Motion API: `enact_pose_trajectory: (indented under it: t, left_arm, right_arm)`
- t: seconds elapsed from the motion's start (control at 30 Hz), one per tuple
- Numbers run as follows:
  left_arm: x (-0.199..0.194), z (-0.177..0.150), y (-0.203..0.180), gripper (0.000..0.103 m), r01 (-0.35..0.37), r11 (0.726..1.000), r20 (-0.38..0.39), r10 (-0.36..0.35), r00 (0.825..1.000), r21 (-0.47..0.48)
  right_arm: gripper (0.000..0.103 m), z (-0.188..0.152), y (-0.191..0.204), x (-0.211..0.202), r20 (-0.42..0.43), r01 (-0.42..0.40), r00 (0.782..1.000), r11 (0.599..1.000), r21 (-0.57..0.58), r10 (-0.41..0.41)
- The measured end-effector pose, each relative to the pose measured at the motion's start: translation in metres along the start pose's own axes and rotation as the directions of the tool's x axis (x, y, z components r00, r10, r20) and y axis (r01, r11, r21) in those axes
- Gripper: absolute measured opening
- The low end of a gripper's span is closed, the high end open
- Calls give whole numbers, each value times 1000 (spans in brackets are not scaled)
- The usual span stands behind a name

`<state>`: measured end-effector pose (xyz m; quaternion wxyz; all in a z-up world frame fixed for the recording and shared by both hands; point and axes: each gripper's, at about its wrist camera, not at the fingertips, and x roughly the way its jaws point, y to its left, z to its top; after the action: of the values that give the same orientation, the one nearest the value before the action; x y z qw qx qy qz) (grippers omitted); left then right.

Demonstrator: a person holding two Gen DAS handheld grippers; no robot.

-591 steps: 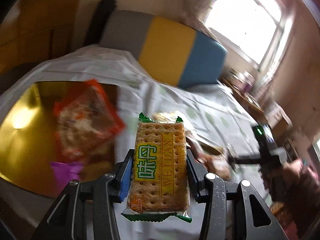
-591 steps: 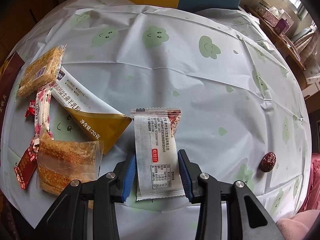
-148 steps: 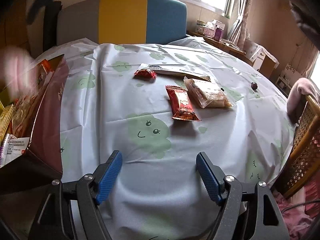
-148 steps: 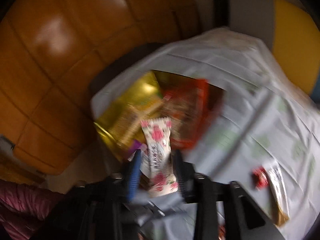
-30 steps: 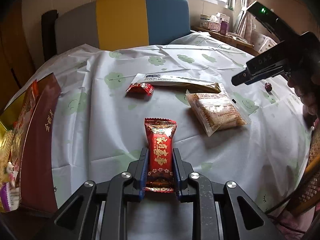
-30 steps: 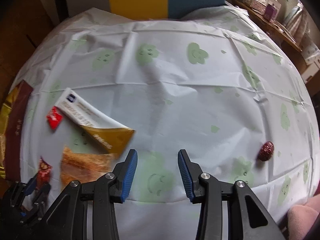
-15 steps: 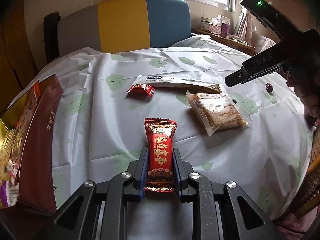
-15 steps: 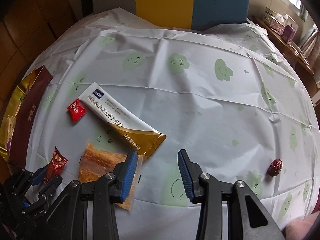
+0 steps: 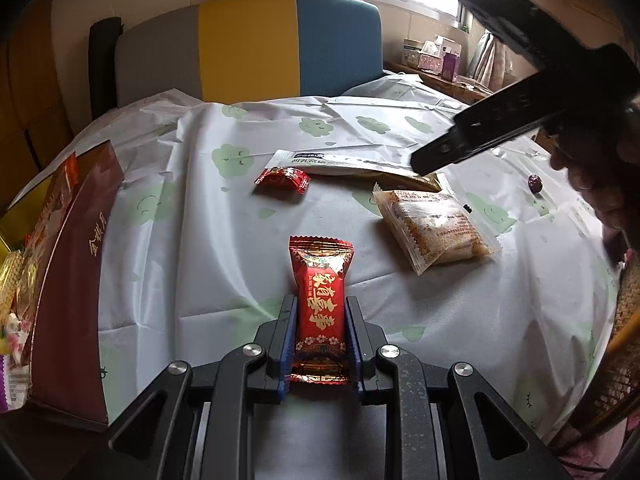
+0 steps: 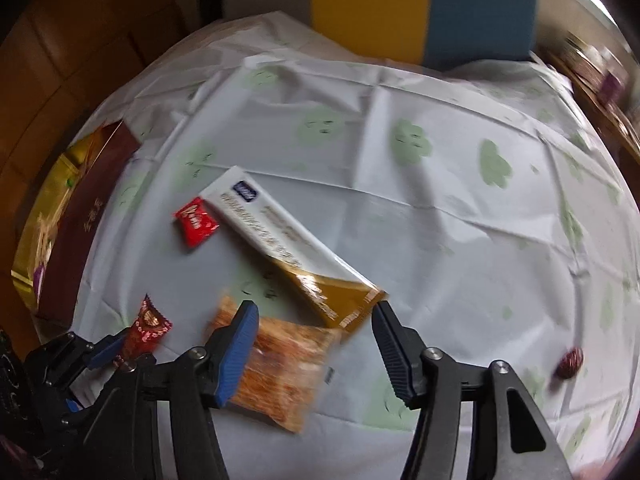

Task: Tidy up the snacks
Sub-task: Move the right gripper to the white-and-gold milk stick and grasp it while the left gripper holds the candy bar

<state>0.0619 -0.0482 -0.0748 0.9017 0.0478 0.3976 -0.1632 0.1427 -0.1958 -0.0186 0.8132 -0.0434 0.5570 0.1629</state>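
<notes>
My left gripper [image 9: 321,334] is shut on a long red snack packet [image 9: 320,308] with gold writing, low over the tablecloth; the right wrist view shows that packet [image 10: 147,330] at lower left. My right gripper [image 10: 314,346] hovers above a clear packet of golden crackers [image 10: 280,364], its jaws opening with nothing gripped between them. The cracker packet [image 9: 434,226] lies right of centre in the left wrist view. A small red candy packet [image 9: 283,179] and a long white-and-gold sachet [image 9: 352,166] lie farther back.
An open dark red box with a gold lining [image 9: 68,276] holds several snacks at the left table edge. A dark red date [image 9: 534,183] sits at the far right. A yellow, blue and grey chair back [image 9: 248,44] stands behind. A wicker chair [image 9: 624,336] is at right.
The right gripper has moved left across the table to above the cracker packet, rolled, and its jaws have spread wider. The left gripper has kept still on the red packet.
</notes>
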Motion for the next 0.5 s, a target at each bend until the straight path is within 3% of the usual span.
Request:
enact_pose_trajectory:
  t: [0.17,0.5]
  left_arm:
    - [0,0,1,24,9,1000,-1,-9,1000,-9]
    - [1,0,3,24,19,1000,-1,-19,1000,-24]
  right_arm:
    - [60,20,21,19,-40,40,998,993,-112,-45]
    - [60,44,41,54,-100,69,991,974,-214,-93]
